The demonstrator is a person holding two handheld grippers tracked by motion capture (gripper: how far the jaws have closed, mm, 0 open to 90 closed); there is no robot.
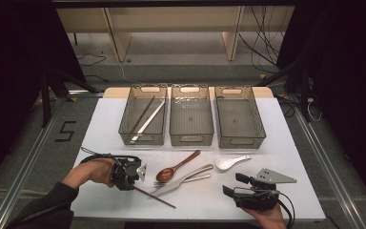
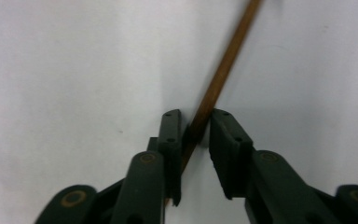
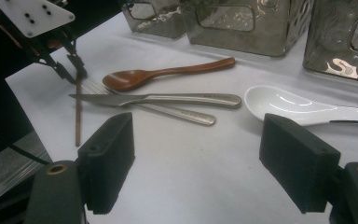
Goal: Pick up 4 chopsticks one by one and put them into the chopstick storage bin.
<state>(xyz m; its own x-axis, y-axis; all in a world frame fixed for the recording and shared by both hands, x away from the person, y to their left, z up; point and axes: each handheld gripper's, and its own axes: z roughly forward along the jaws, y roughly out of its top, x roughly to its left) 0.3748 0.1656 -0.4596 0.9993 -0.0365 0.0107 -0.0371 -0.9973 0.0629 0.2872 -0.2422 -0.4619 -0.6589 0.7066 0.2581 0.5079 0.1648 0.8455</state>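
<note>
A brown chopstick (image 1: 156,197) lies slantwise on the white table near the front edge. My left gripper (image 1: 132,183) points down over its left end. In the left gripper view the chopstick (image 2: 223,70) runs between the two black jaws of the left gripper (image 2: 196,114). They stand close on either side, and a sliver of table shows beside the right pad (image 2: 223,140). My right gripper (image 1: 233,185) rests open at the front right, nothing between its jaws. From the right gripper (image 3: 198,126) I see the left gripper (image 3: 72,72) over the chopstick (image 3: 78,112).
A wooden spoon (image 1: 178,166), a steel knife and fork (image 1: 187,177) and a white ceramic spoon (image 1: 231,162) lie mid-table. Three grey bins stand behind: the left bin (image 1: 124,125) holds chopsticks; the middle bin (image 1: 191,138) and the right bin (image 1: 240,140) have bare floors.
</note>
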